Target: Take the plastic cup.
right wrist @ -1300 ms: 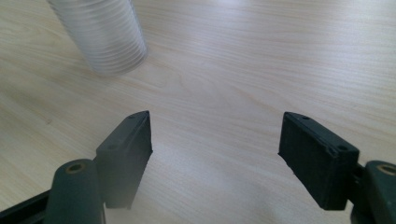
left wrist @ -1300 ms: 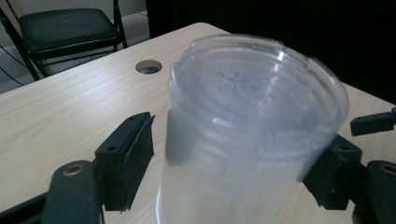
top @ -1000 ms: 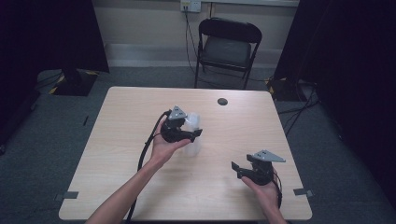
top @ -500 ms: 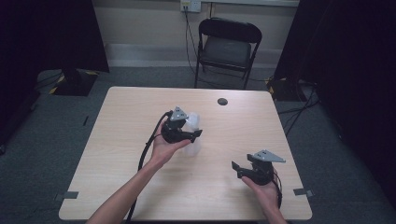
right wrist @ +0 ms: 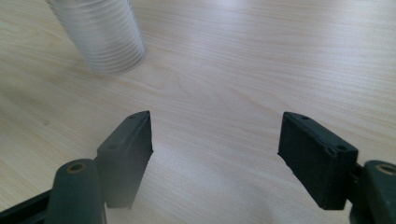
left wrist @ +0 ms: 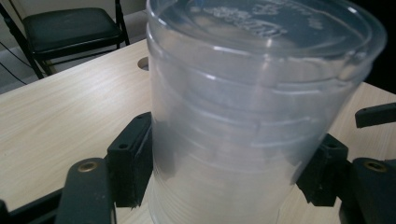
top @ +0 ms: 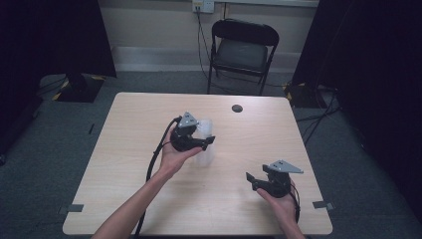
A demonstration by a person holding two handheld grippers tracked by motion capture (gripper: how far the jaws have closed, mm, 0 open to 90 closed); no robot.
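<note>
left gripper (top: 203, 143): just closed onto stack of clear plastic cups (left wrist: 252, 116), upside down on desk (top: 149, 119) | right gripper (right wrist: 215, 154): wide apart, holding nothing

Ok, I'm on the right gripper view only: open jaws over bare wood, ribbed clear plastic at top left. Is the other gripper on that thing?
Observer: Yes. In the left gripper view the left gripper has just closed its jaws; both pads press the sides of the stack of clear cups.
Operator: Which way up is it?
Observer: Upside down; the flat embossed bottom faces up.
Operator: Where is my right gripper relative to it?
Observer: In the high view the right gripper sits nearer the person and to the right, apart from the stack.
</note>
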